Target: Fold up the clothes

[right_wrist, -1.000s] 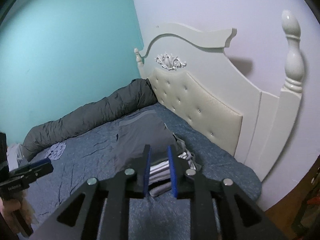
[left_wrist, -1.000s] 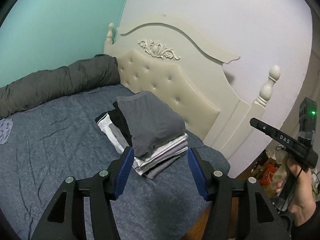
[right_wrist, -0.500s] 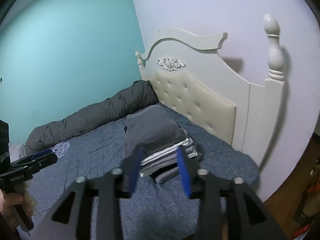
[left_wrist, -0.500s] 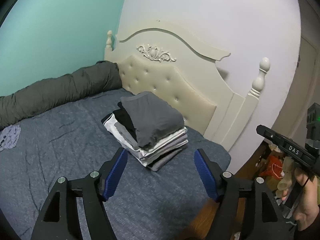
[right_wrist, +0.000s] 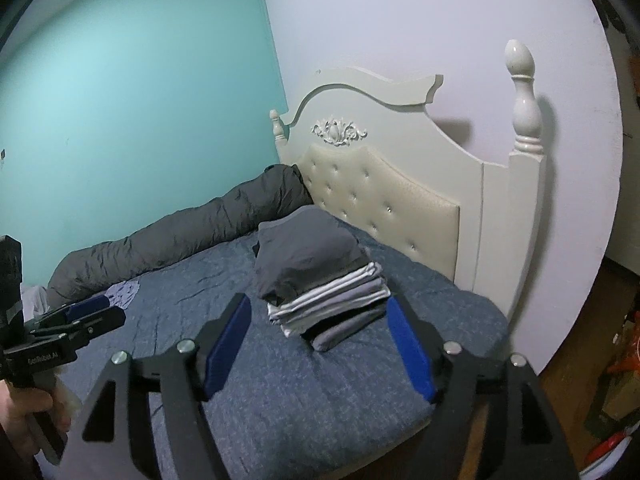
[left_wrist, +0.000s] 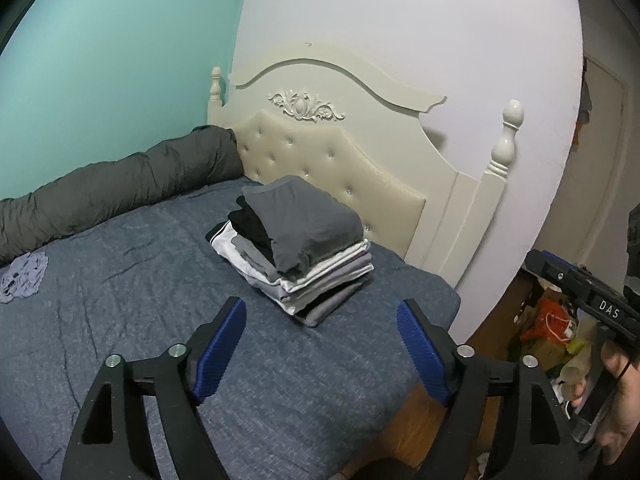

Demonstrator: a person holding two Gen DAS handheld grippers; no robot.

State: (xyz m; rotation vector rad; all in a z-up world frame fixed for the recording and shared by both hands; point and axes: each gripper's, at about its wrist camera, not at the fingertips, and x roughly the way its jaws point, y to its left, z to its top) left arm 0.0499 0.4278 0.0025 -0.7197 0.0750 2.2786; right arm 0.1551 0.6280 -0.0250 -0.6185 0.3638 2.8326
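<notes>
A stack of folded clothes [left_wrist: 300, 248] sits on the blue bed [left_wrist: 120, 312] near the headboard, with a dark grey garment on top; it also shows in the right wrist view [right_wrist: 320, 280]. My left gripper [left_wrist: 320, 344] is open and empty, held back from the stack above the bed's near corner. My right gripper [right_wrist: 320, 340] is open and empty, also short of the stack. A small crumpled lilac garment [left_wrist: 24, 276] lies far left on the bed, and shows in the right wrist view [right_wrist: 124, 292].
A cream tufted headboard [left_wrist: 340, 160] with posts stands behind the stack. A rolled dark grey duvet [left_wrist: 112, 188] lies along the teal wall. Clutter [left_wrist: 552, 328] sits on the wooden floor to the right of the bed.
Both grippers have pulled back from the stack. The right gripper has opened from nearly shut to wide; the left has opened a little wider.
</notes>
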